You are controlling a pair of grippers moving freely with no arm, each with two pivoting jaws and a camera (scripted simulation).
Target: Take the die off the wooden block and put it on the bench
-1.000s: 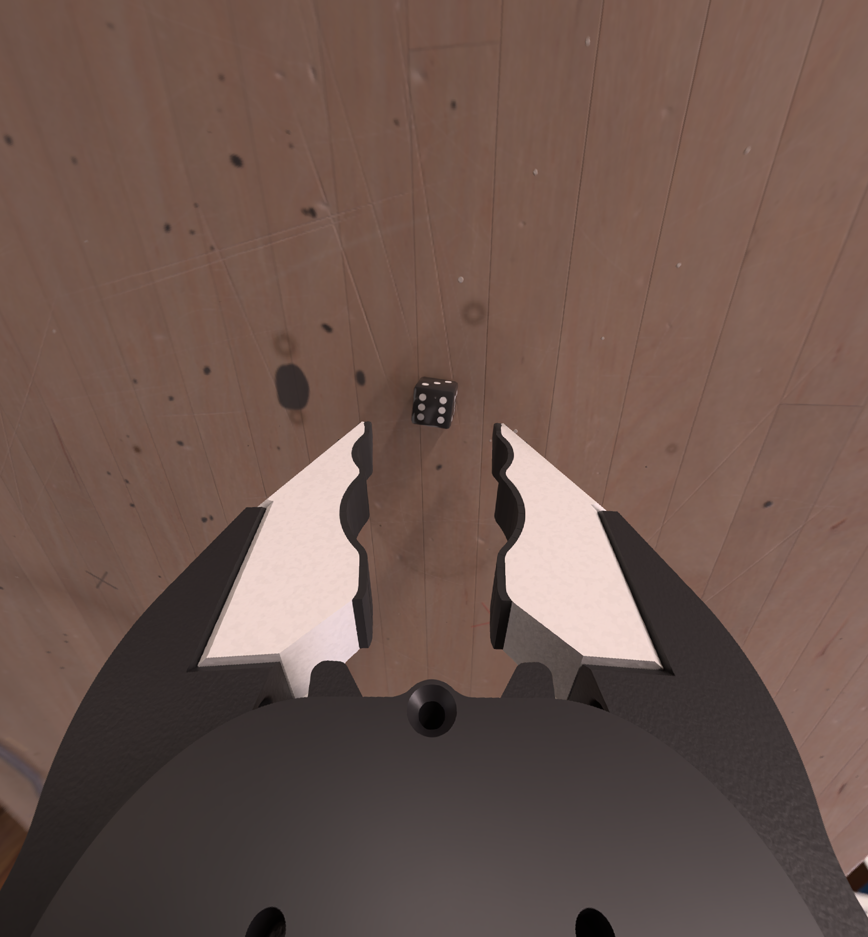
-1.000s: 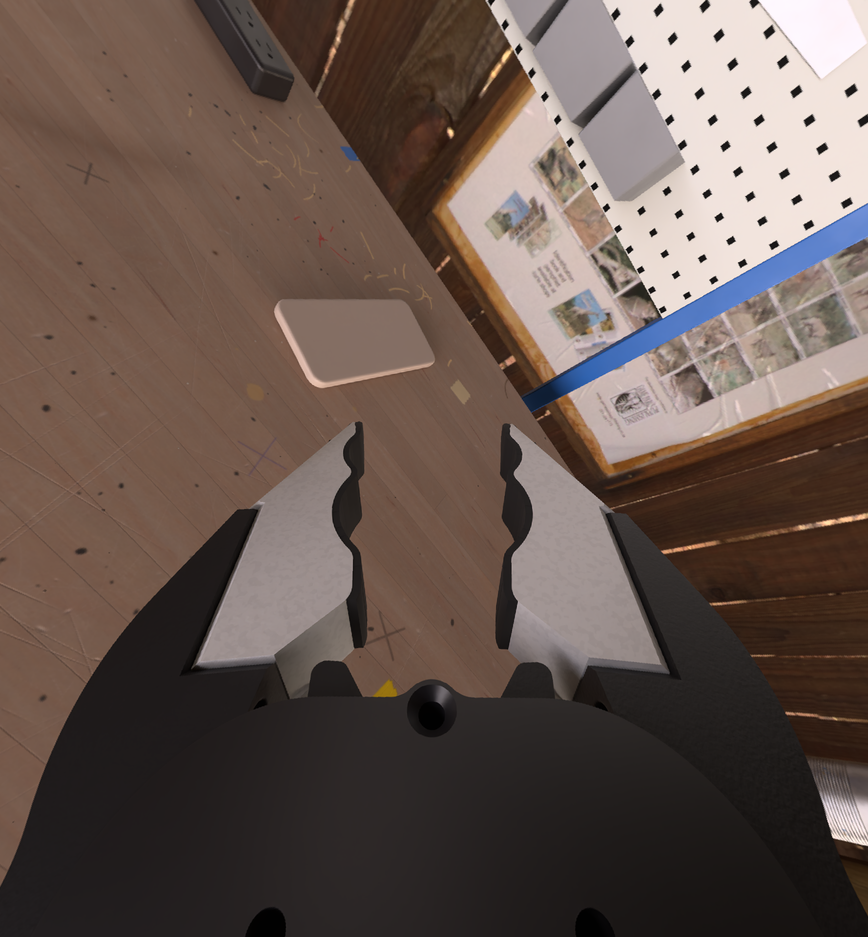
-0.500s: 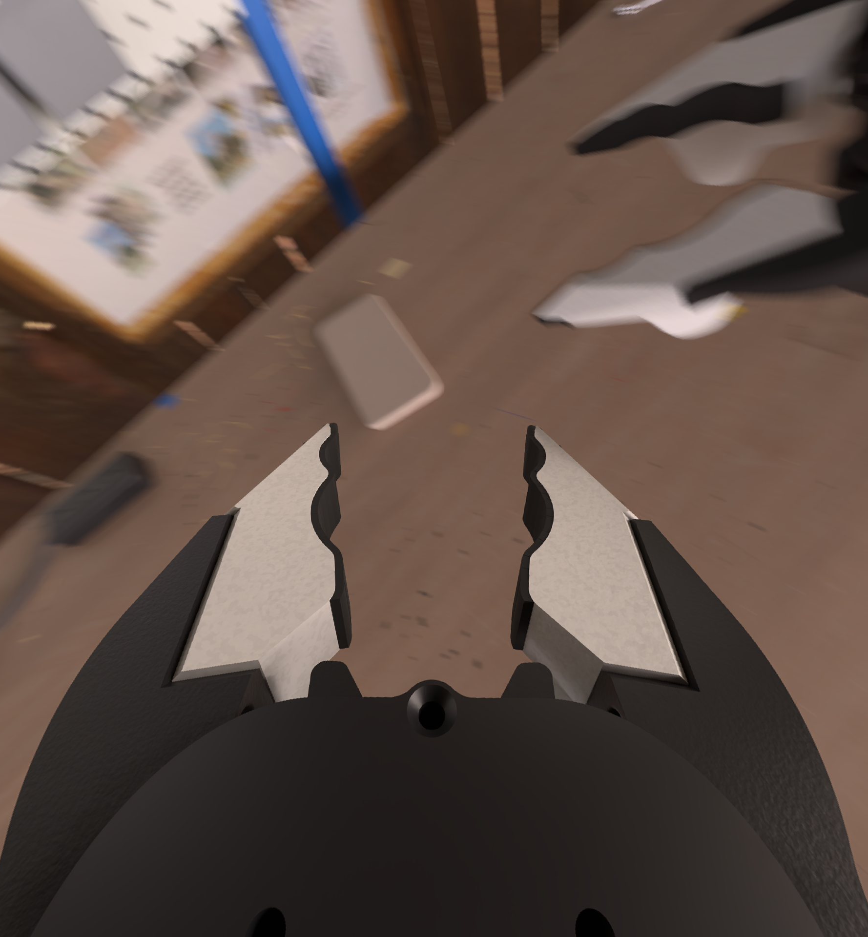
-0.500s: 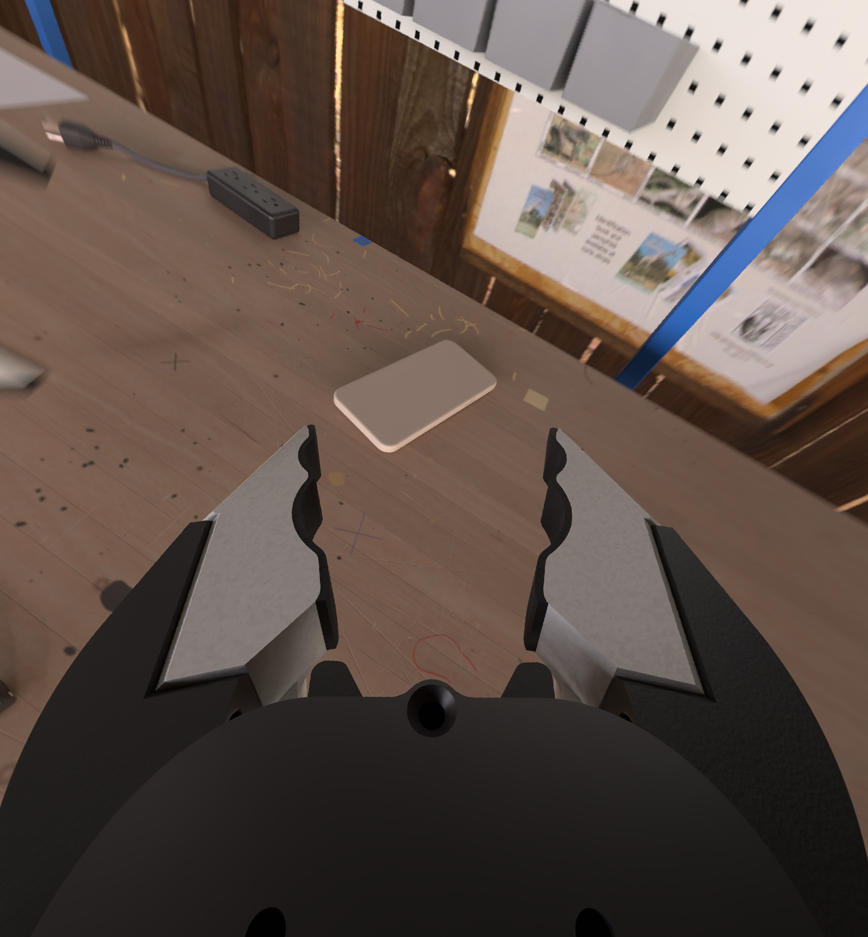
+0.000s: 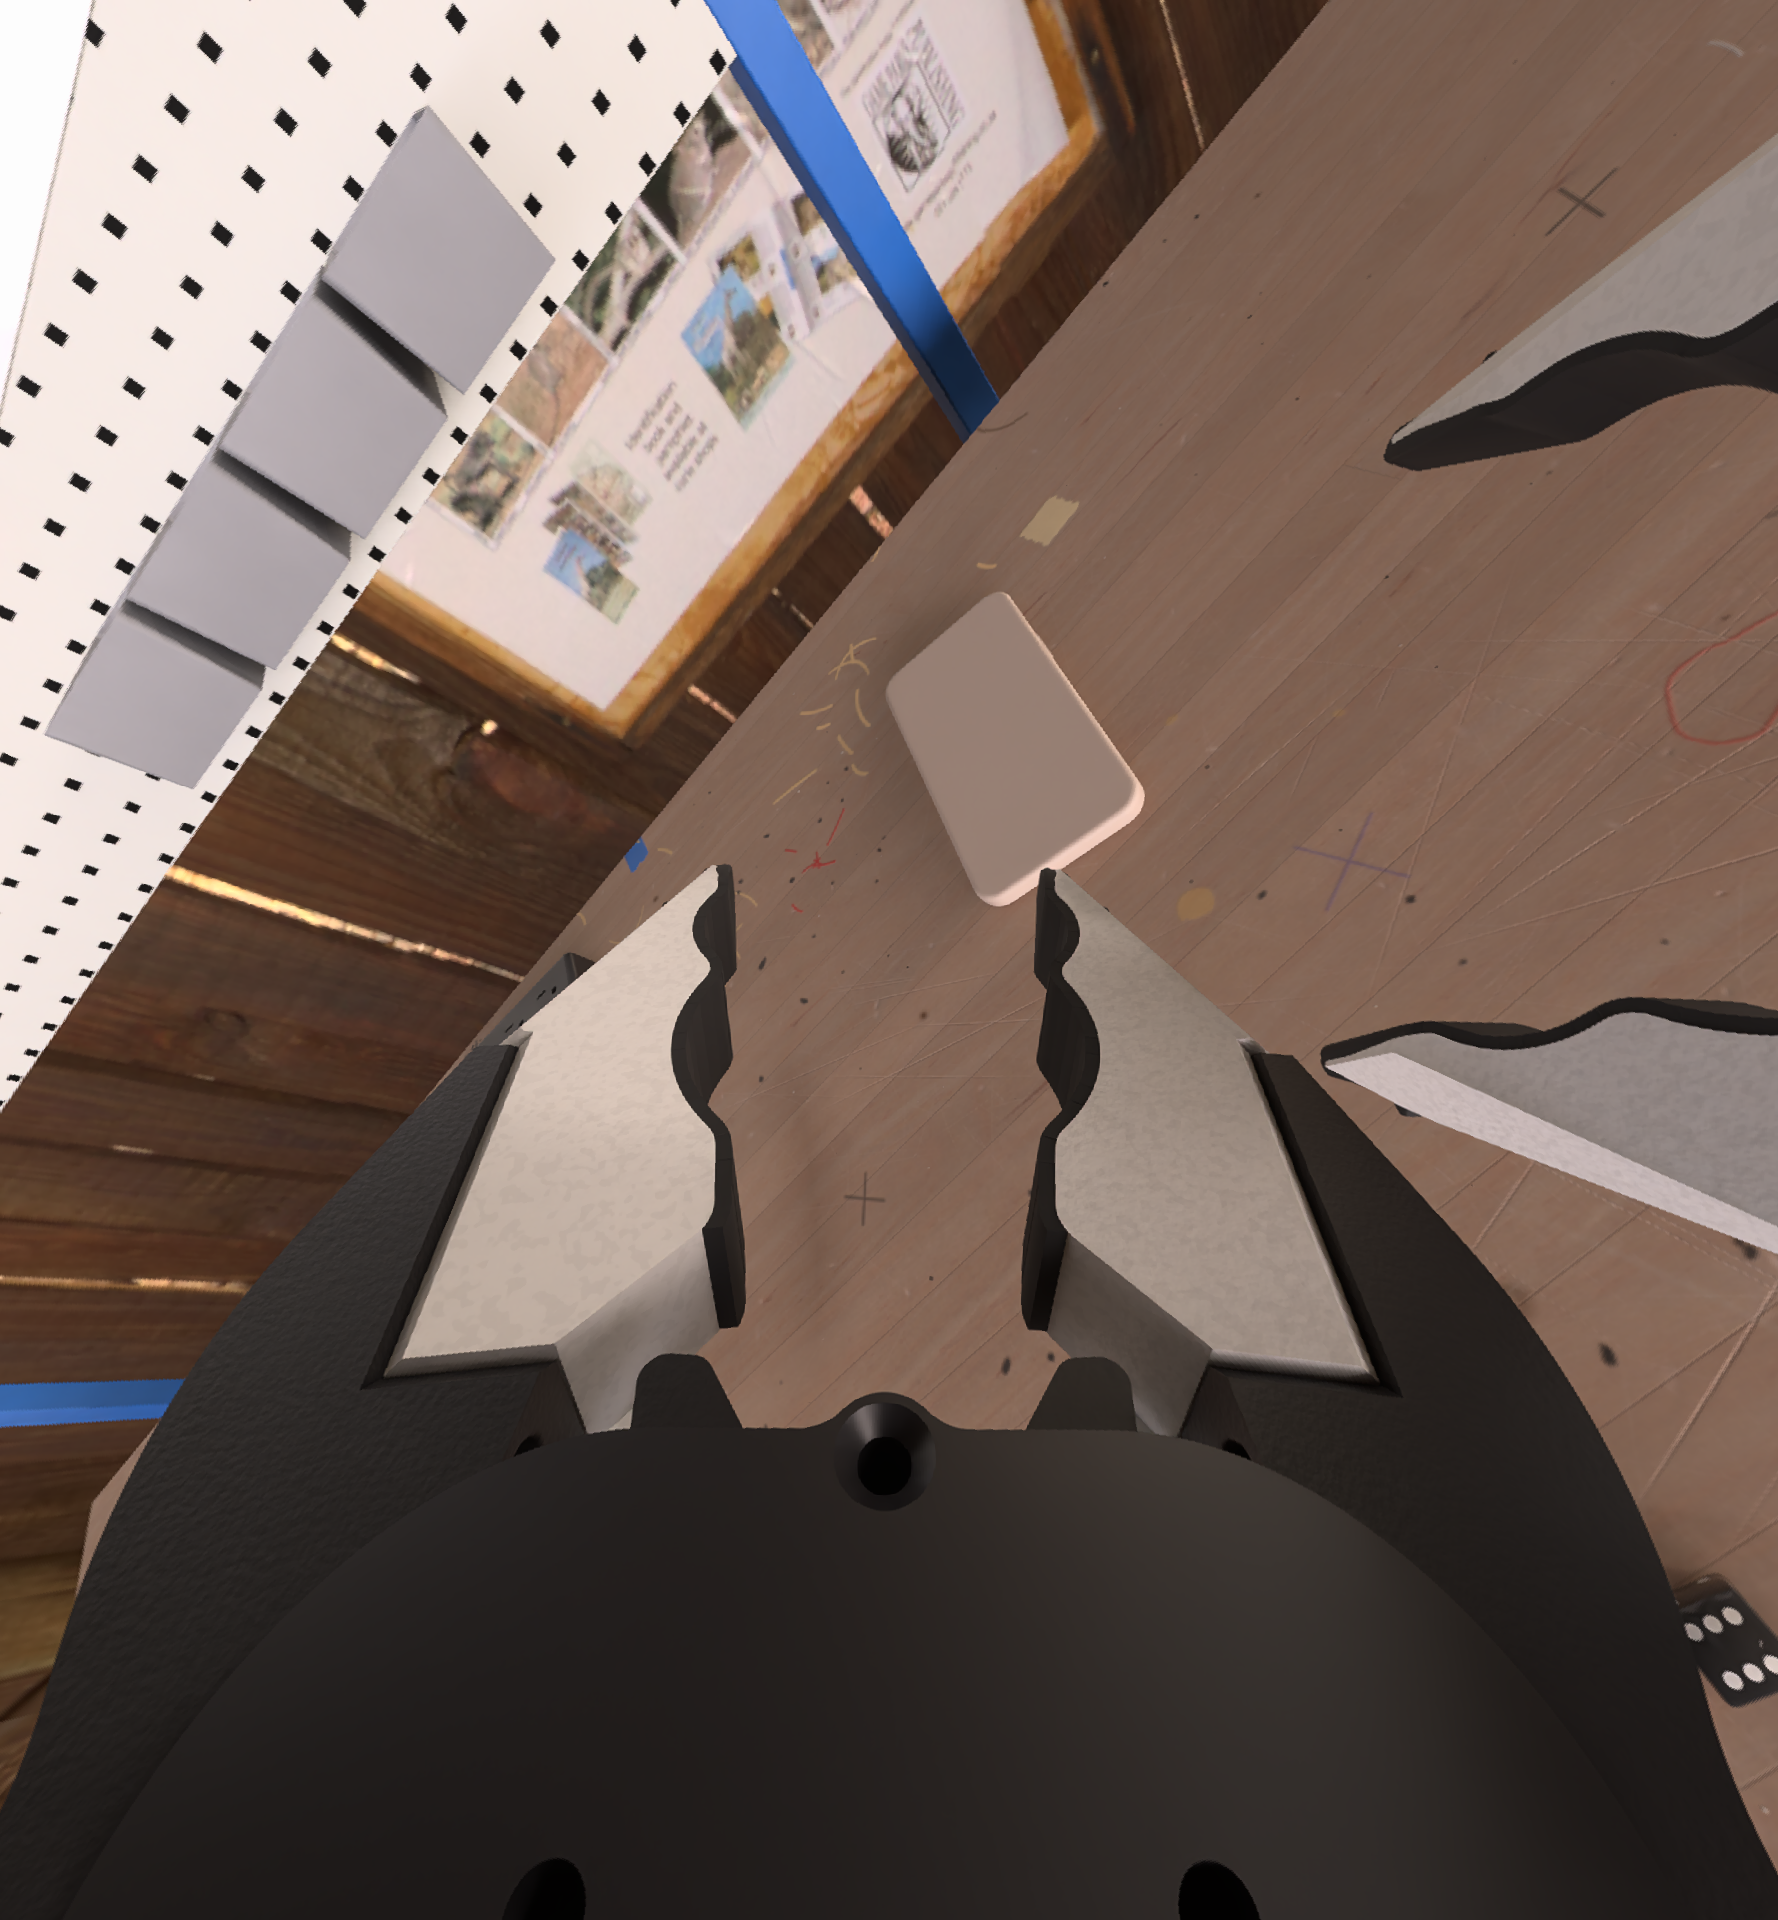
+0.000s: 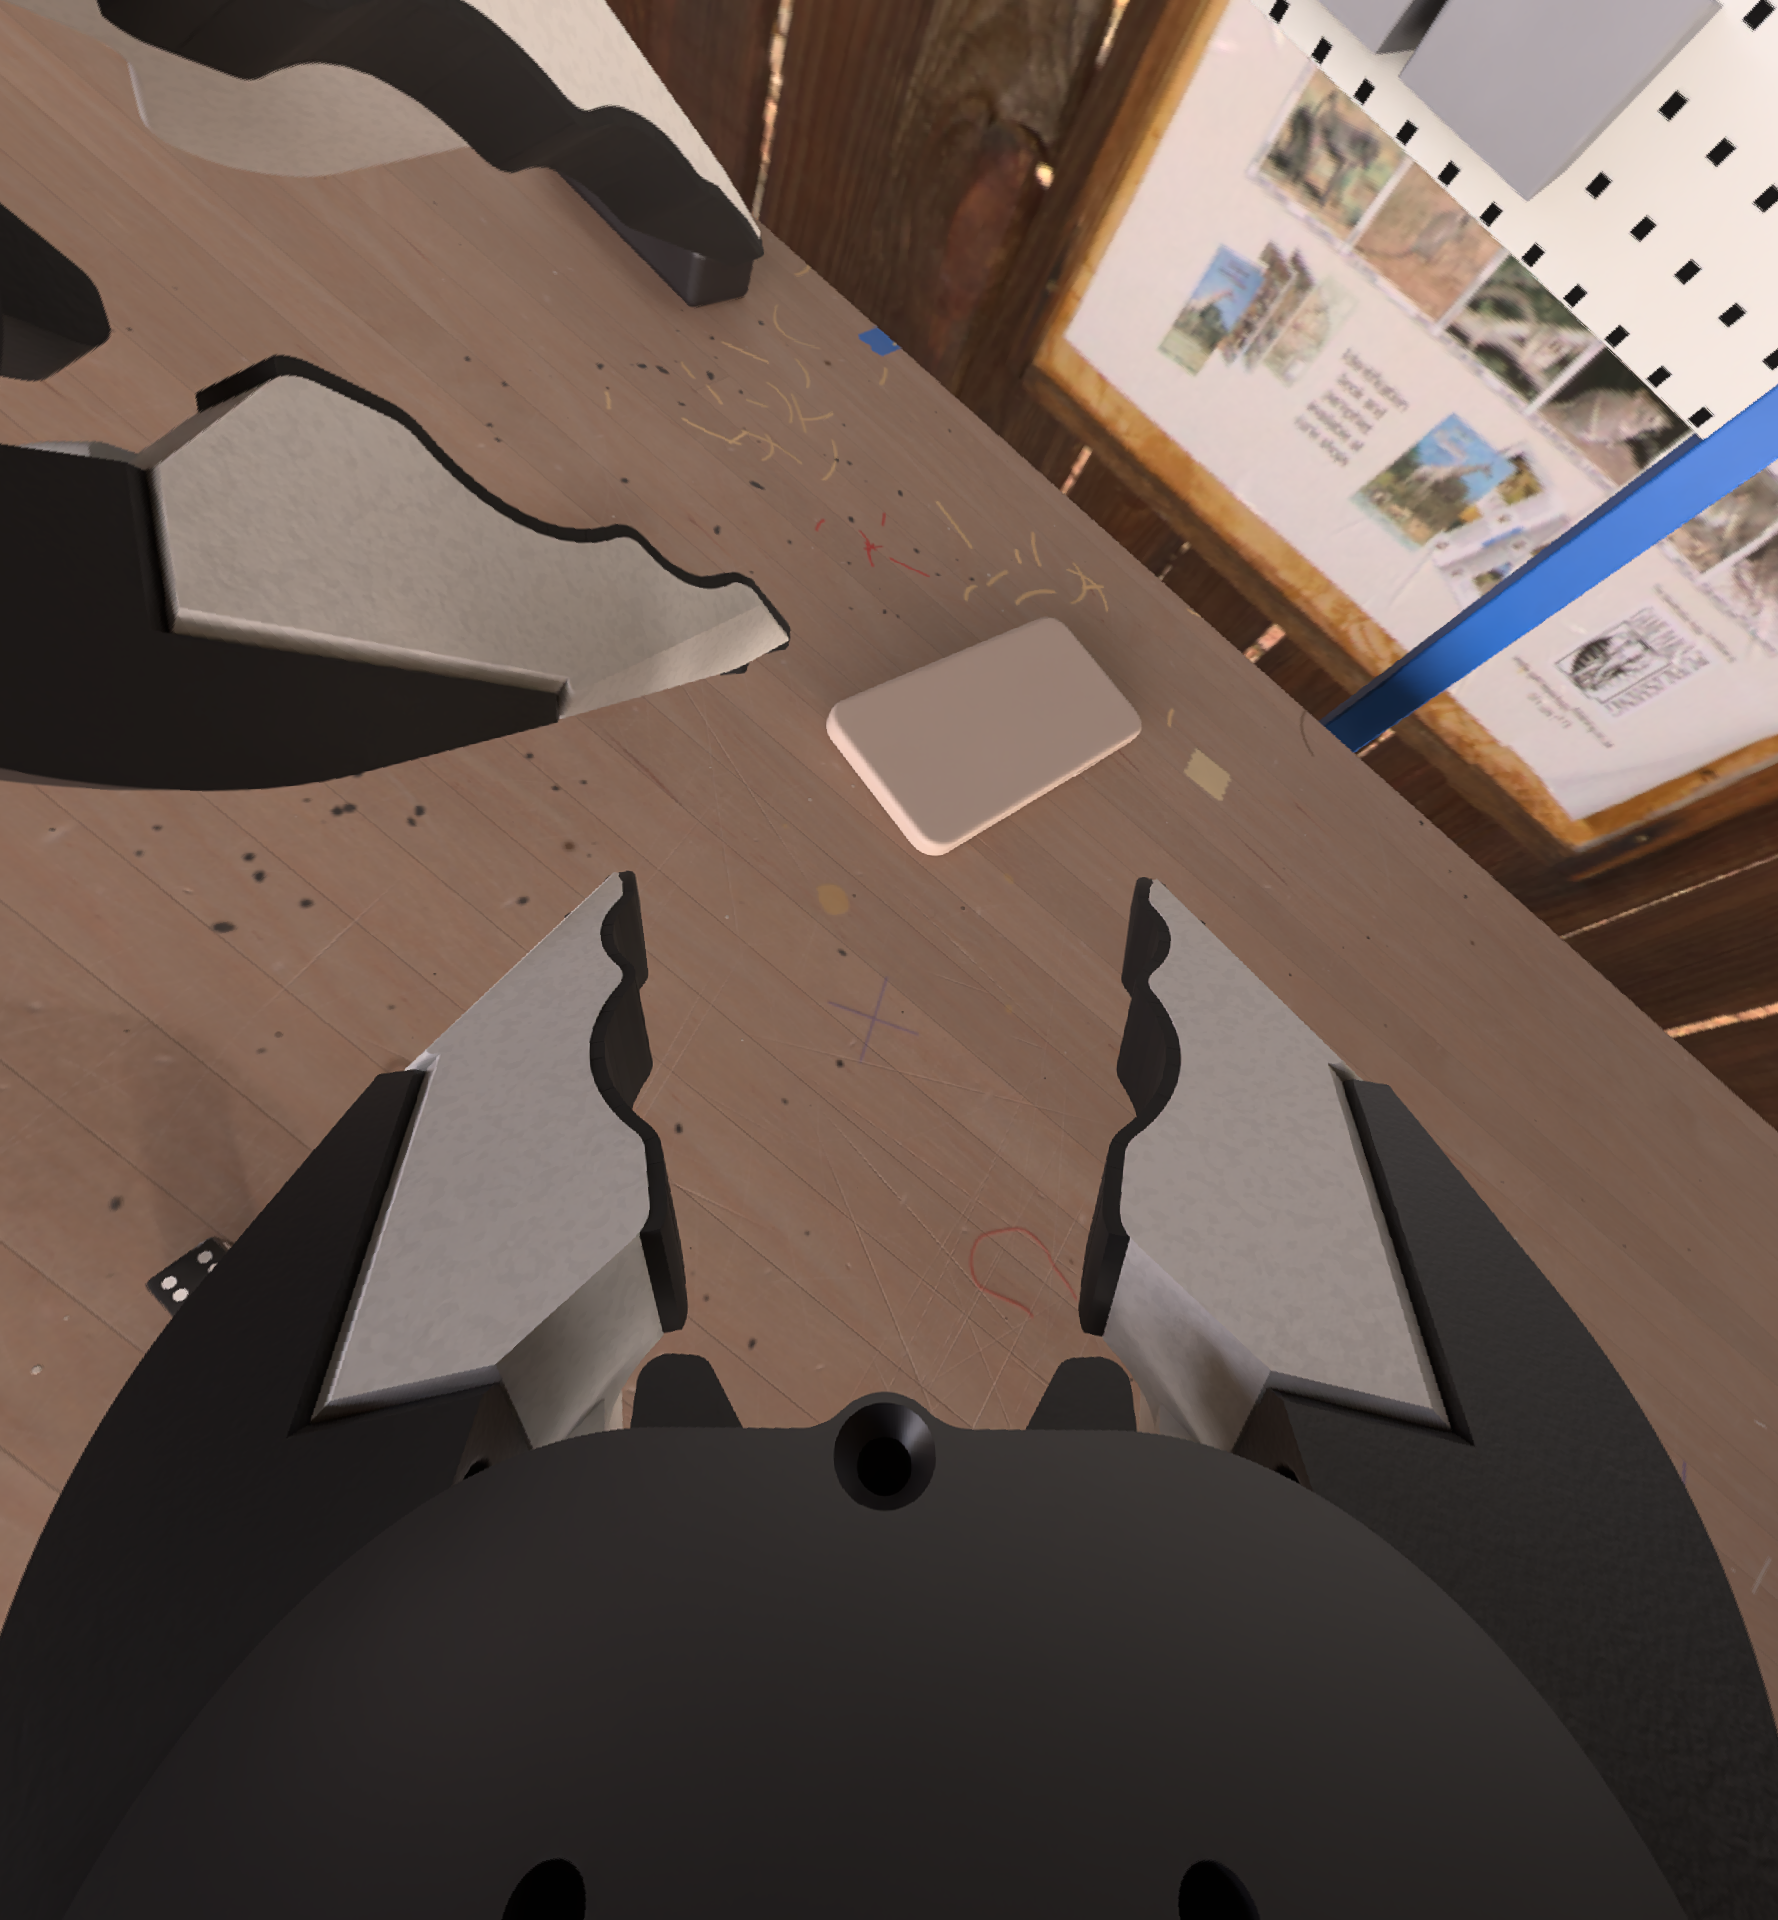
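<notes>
The black die point(image 5: 1742, 1652) with white pips lies on the wooden bench point(image 5: 1487, 935), low at the right beside my left gripper's body. In the right wrist view the die point(image 6: 184, 1273) peeks out from behind my left finger. The flat pale wooden block point(image 5: 1010, 743) lies farther on near the wall, its top bare; it also shows in the right wrist view point(image 6: 984, 732). My left gripper point(image 5: 885, 883) is open and empty, pointing toward the block. My right gripper point(image 6: 883, 883) is open wide and empty, short of the block. Each gripper shows in the other's view, the right one point(image 5: 1358, 758) and the left one point(image 6: 765, 447).
A dark power strip point(image 6: 698, 270) lies at the bench's back edge by the wooden wall. A framed picture board point(image 6: 1436, 416), a blue strip point(image 5: 854, 208) and a white pegboard point(image 5: 189, 260) with grey bins point(image 5: 293, 457) hang behind the bench.
My left gripper swung up from looking straight down at the die to facing the block and wall. My right gripper opened wider and turned. The die stayed on the bench.
</notes>
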